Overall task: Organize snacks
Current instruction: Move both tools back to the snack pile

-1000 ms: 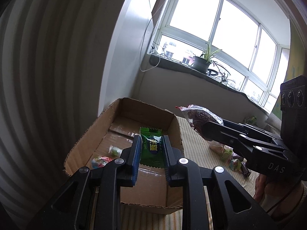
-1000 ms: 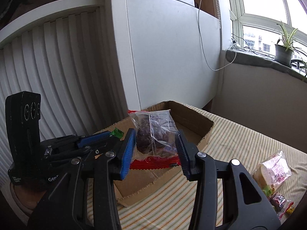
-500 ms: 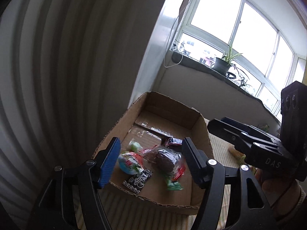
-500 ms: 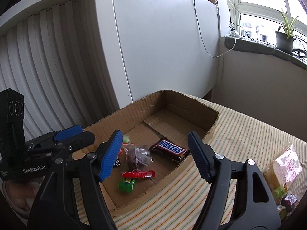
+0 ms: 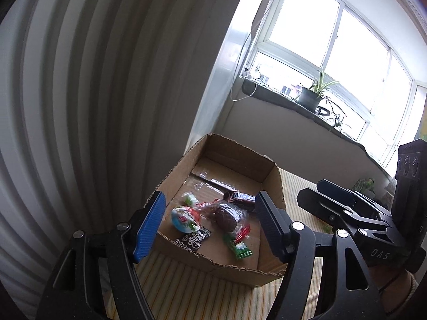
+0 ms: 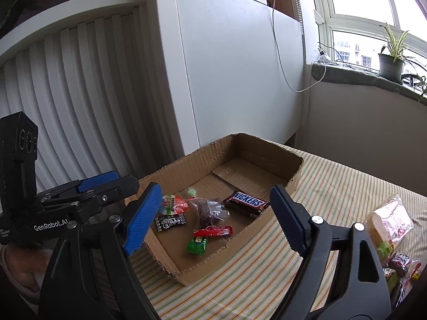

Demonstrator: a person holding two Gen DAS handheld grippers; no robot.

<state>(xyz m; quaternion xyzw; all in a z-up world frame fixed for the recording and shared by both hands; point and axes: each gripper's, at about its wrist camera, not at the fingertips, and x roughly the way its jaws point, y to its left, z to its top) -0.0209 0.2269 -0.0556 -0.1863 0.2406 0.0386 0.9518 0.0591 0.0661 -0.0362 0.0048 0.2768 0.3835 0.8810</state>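
Observation:
An open cardboard box (image 6: 267, 149) (image 5: 272, 176) lies on the striped table and holds several snacks: a Snickers bar (image 6: 246, 204) (image 5: 241, 197), a clear bag of dark pieces with a red seal (image 6: 210, 210) (image 5: 226, 213), a green candy (image 6: 197, 245) (image 5: 240, 249), a black packet (image 6: 170, 221) (image 5: 193, 238) and a round colourful packet (image 5: 182, 218). My left gripper (image 5: 209, 220) is open and empty above the box's near edge. My right gripper (image 6: 214, 214) is open and empty above the box.
More snacks lie in a pile at the table's right (image 6: 392, 229), among them a pink-printed bag. A white slatted wall (image 6: 88, 101) and a cabinet stand behind the box. A windowsill with a potted plant (image 6: 391, 64) is at the back right.
A second ago my left gripper held the green candy and my right held the clear bag over the box. Both opened and both items now lie in the box. Both grippers have pulled back slightly.

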